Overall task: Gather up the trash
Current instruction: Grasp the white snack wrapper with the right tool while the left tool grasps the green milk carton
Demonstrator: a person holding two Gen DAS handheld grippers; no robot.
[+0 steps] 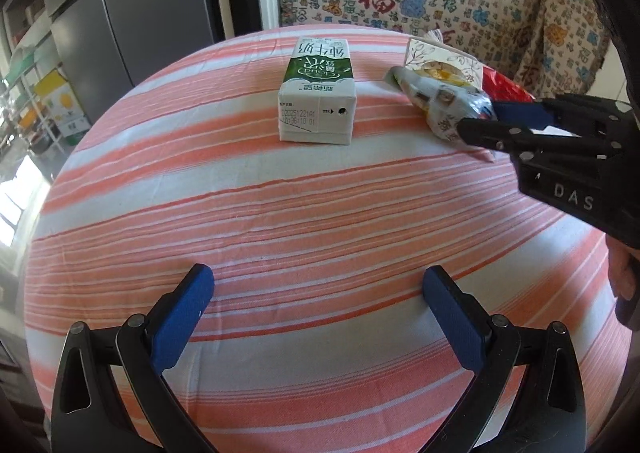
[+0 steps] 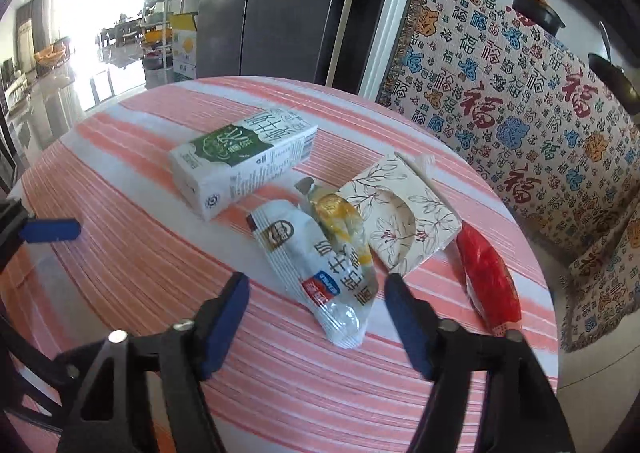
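Observation:
A green and white milk carton (image 1: 318, 93) (image 2: 244, 165) lies on the striped table. A white snack wrapper (image 2: 320, 273) (image 1: 444, 101) lies beside it, over a yellow wrapper (image 2: 338, 217). A floral tissue box (image 2: 400, 213) and a red wrapper (image 2: 488, 277) lie to the right. My right gripper (image 2: 316, 291) (image 1: 476, 119) is open, its fingers on either side of the white wrapper's near end. My left gripper (image 1: 318, 281) is open and empty over the near part of the table, well short of the carton; one blue pad (image 2: 52, 231) shows in the right wrist view.
The round table has a pink and white striped cloth (image 1: 280, 213). A grey fridge (image 2: 272, 5) stands behind it. A sofa with a patterned cover (image 2: 520, 101) is at the back right. Shelves with boxes (image 1: 56, 105) stand at the left.

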